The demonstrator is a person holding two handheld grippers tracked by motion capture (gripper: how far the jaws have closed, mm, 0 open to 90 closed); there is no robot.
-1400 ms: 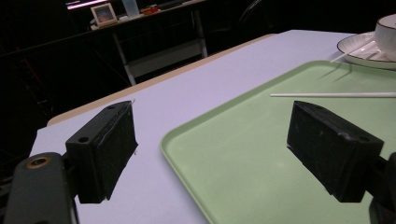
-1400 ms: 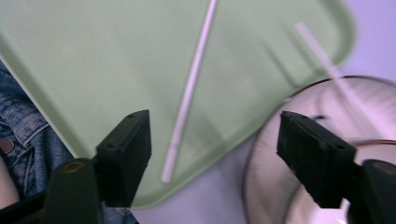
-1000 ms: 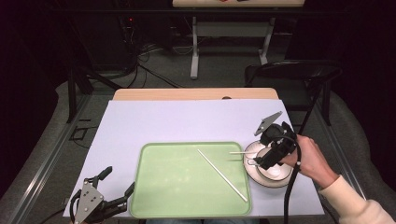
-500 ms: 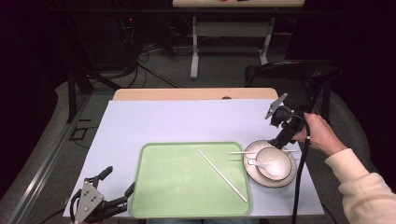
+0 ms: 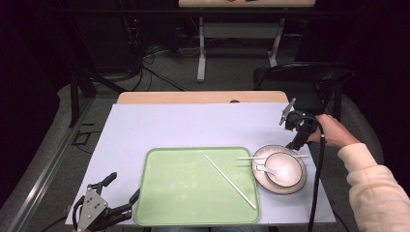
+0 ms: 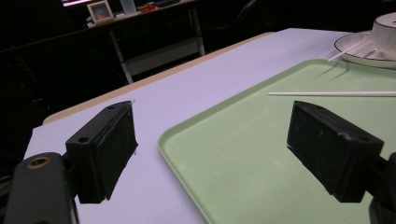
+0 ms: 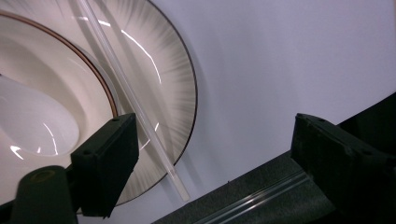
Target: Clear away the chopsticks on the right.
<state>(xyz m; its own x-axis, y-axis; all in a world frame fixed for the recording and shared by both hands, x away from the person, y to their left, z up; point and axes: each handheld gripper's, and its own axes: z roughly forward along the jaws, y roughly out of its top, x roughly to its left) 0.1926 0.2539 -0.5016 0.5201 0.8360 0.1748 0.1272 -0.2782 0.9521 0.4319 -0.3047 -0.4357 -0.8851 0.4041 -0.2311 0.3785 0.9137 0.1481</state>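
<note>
One plate (image 5: 280, 186) sits at lower right of the high view, just beside the green tray (image 5: 183, 203). It carries one bowl (image 5: 286, 168) with one white spoon (image 5: 265, 168) in it. There are two chopsticks: one (image 5: 230, 181) lies slantwise on the tray, the other (image 5: 251, 158) rests across the plate's upper rim.

The right gripper (image 5: 294, 129) hangs above the plate, jaws spread, empty. The left gripper (image 5: 104, 205), at the lower left and partly cut off, is also spread wide and empty.
</note>
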